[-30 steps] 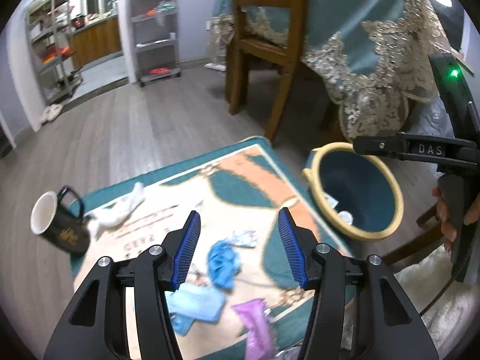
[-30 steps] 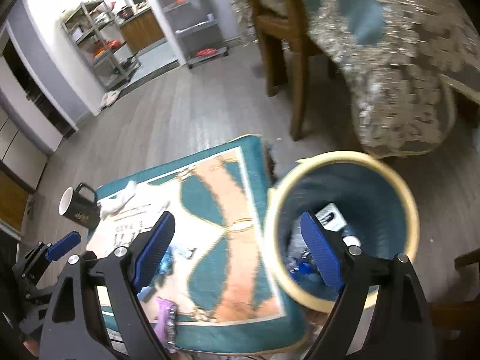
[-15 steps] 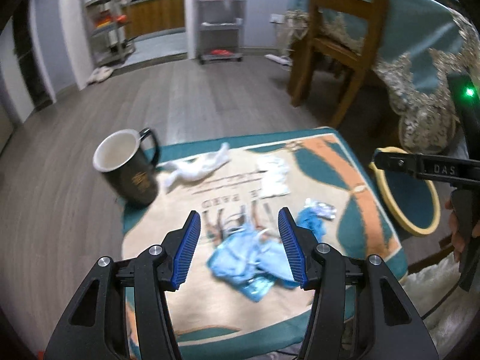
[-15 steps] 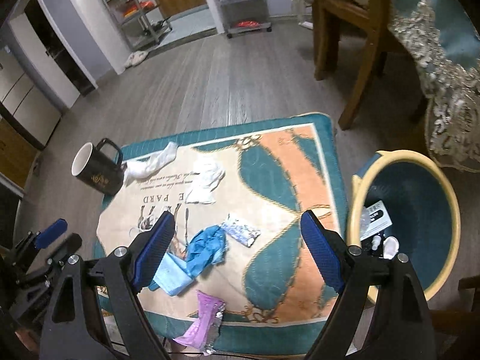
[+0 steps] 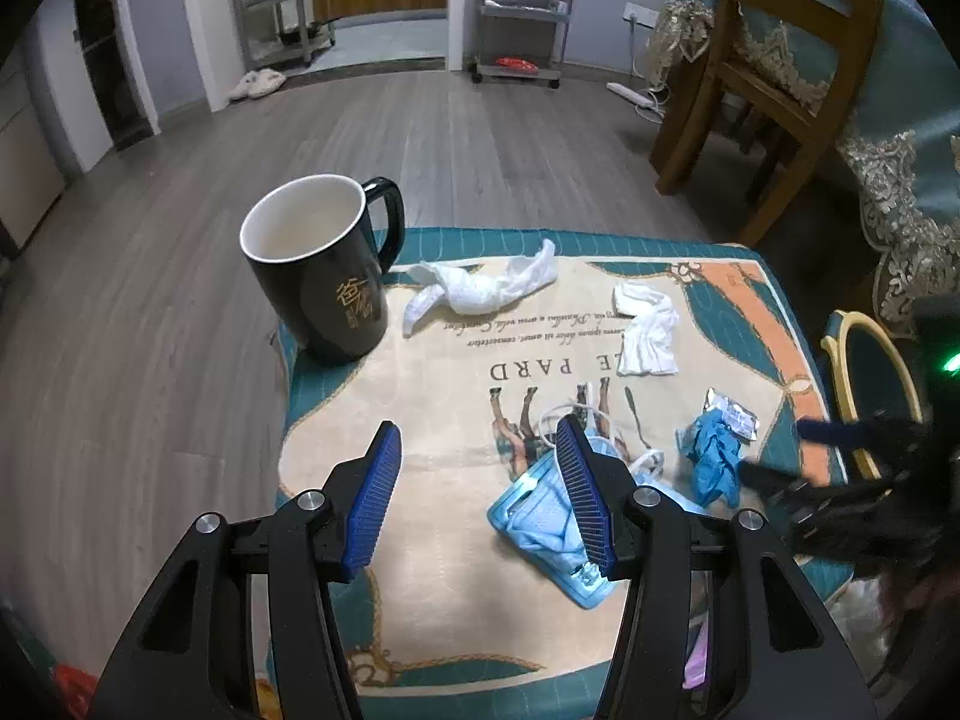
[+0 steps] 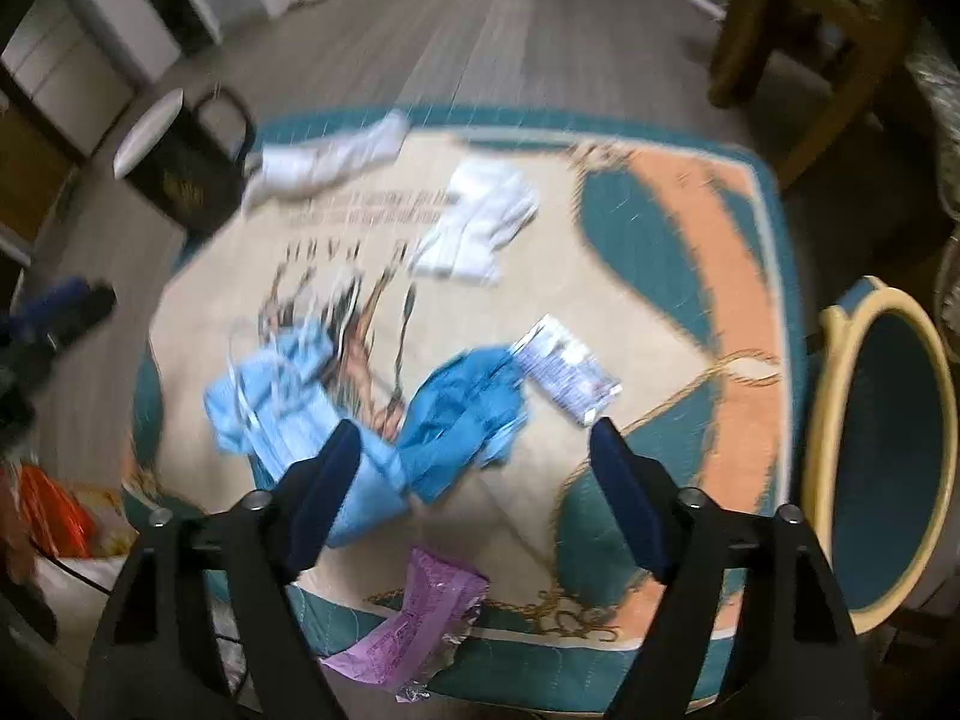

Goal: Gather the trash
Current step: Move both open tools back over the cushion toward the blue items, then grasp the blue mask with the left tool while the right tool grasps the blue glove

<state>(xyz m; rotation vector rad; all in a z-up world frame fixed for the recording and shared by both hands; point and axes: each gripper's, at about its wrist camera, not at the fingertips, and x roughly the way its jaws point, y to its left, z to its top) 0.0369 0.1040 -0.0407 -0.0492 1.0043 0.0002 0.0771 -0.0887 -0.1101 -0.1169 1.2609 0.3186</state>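
Trash lies on a printed rug [image 5: 444, 396]: a blue glove [image 6: 462, 408], a light blue mask [image 5: 540, 516], a silver wrapper [image 6: 564, 366], a purple wrapper [image 6: 414, 618] and two white tissues [image 5: 480, 288] [image 5: 648, 324]. My right gripper [image 6: 474, 432] points down over the blue glove. Its jaws are closing, the glove lies below the gap and the pads are clear of it. My left gripper [image 5: 477, 438] hangs open above bare rug, with the mask just behind its right finger [image 5: 579, 492]. The teal bin with a yellow rim [image 6: 822, 420] stands at the rug's right edge.
A black mug [image 5: 318, 276] stands upright on the rug's far left corner. A wooden chair [image 5: 756, 60] and a table with a lace-edged cloth [image 5: 900, 240] are at the right, behind the bin. Grey wood floor lies around the rug, and shelves stand along the far wall.
Both views have swung from the bin toward the rug. Both grippers have come lower and closer to the trash, the left one toward the mug side. The right jaws have narrowed a little.
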